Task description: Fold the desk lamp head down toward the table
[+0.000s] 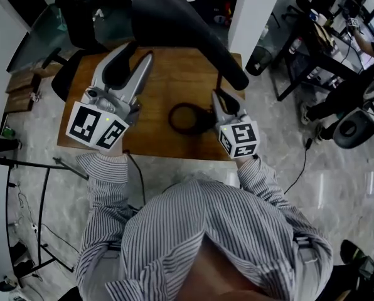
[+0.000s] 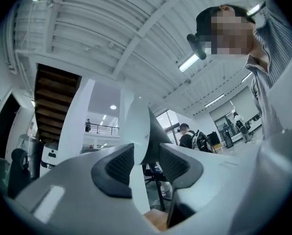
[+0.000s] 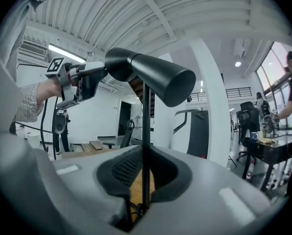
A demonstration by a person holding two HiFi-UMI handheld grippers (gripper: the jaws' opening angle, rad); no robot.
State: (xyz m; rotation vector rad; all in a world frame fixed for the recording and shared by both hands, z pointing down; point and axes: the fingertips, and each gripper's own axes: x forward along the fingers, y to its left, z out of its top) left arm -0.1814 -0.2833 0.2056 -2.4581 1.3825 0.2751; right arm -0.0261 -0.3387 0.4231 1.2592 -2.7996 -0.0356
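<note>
The black desk lamp stands on the wooden table (image 1: 174, 74) on a ring base (image 1: 177, 119). Its cone-shaped head (image 1: 181, 24) sits high on a thin upright stem (image 3: 145, 146). My left gripper (image 1: 142, 52) is raised to the head's left end and is open. The shade's rim (image 2: 141, 126), white inside and dark outside, lies between its pads (image 2: 119, 163). In the right gripper view the left gripper (image 3: 94, 80) meets the lamp head (image 3: 151, 77) at that end. My right gripper (image 1: 221, 98) is low and level. The stem runs between its pads (image 3: 124, 168), with slivers of table showing on both sides.
A black office chair (image 1: 74, 17) and a glass desk (image 1: 42, 30) stand behind the table on the left. A white pillar (image 1: 256, 11) rises at the back right. Wooden boards (image 1: 21, 89) lie to the left. A person sits at a desk (image 1: 363, 49) far right.
</note>
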